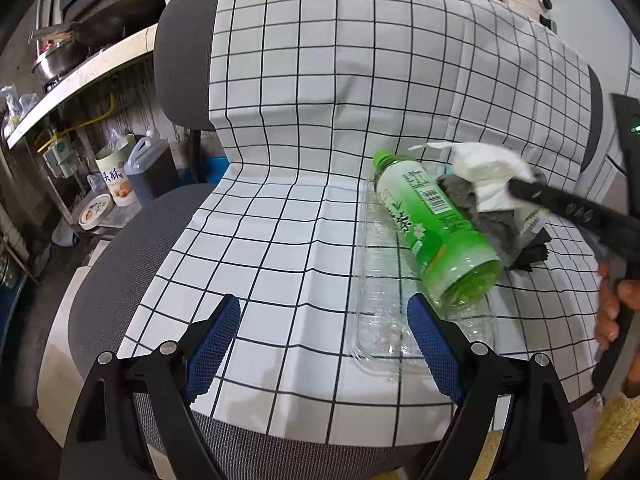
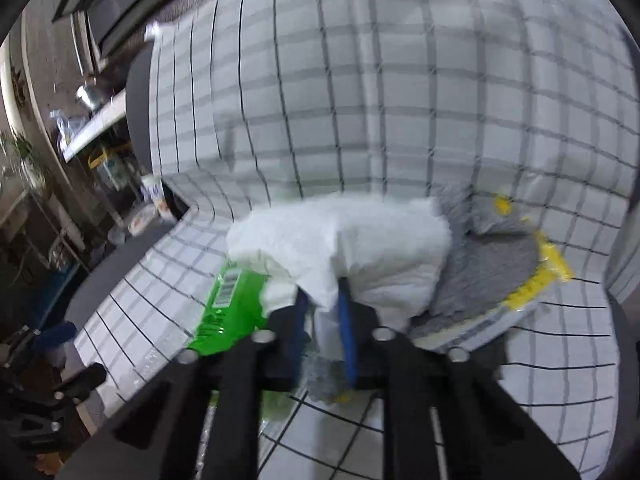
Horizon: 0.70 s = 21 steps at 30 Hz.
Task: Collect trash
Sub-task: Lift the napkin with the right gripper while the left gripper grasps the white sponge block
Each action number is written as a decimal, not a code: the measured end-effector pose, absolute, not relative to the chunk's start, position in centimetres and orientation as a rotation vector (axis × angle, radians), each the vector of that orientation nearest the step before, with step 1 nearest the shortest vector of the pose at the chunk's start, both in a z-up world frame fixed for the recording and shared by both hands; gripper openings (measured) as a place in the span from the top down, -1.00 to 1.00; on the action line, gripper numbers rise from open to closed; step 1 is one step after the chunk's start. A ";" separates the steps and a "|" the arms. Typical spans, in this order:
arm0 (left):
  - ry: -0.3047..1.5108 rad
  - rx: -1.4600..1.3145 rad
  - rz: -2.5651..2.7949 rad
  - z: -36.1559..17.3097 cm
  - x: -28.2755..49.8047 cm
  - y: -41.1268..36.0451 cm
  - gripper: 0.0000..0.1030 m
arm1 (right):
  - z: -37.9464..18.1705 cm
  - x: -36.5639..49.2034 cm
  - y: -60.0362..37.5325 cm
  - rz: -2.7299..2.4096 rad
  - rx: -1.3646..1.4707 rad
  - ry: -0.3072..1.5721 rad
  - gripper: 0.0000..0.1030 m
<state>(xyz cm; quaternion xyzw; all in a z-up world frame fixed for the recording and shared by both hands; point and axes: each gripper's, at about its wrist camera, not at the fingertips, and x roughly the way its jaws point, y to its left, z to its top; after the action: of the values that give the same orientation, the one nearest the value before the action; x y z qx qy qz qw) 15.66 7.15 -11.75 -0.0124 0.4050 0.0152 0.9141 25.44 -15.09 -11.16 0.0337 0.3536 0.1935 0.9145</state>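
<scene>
A green tea bottle (image 1: 434, 222) lies on a clear plastic clamshell box (image 1: 384, 320) on the checked cloth over a chair seat. Behind it lie a crumpled white tissue (image 1: 488, 178), a grey rag (image 1: 476, 212) and a black scrap (image 1: 534, 250). My left gripper (image 1: 324, 344) is open and empty, low over the cloth just left of the box. My right gripper (image 2: 324, 312) is shut on the white tissue (image 2: 344, 240), above the bottle (image 2: 228, 312) and beside the grey rag (image 2: 488, 268) and a yellow wrapper (image 2: 540, 276). The right view is blurred.
The grey mesh chair (image 1: 120, 280) carries the checked cloth (image 1: 320, 120) over seat and back. At left are a shelf with pans (image 1: 72, 52), a paper tub (image 1: 116, 176) and a jug (image 1: 150, 168) on the floor.
</scene>
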 end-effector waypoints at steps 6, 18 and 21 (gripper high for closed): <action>0.811 -0.008 0.010 -10.6 15.0 5.8 -0.65 | -6.1 20.5 -19.5 0.336 0.084 0.588 0.93; 0.812 0.052 -0.150 -10.5 15.5 -1.4 -0.65 | -5.8 13.6 -26.9 0.158 0.088 0.588 0.94; 0.827 0.074 -0.222 -11.3 15.2 -4.1 -0.65 | -6.8 12.1 -28.0 0.125 0.094 0.586 0.94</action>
<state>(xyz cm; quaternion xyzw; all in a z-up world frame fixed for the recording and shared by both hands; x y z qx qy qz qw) 15.16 -4.11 -11.35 0.0357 0.4011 -0.1075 0.9090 12.05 -27.98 -6.81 0.0462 0.2885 0.0618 0.9544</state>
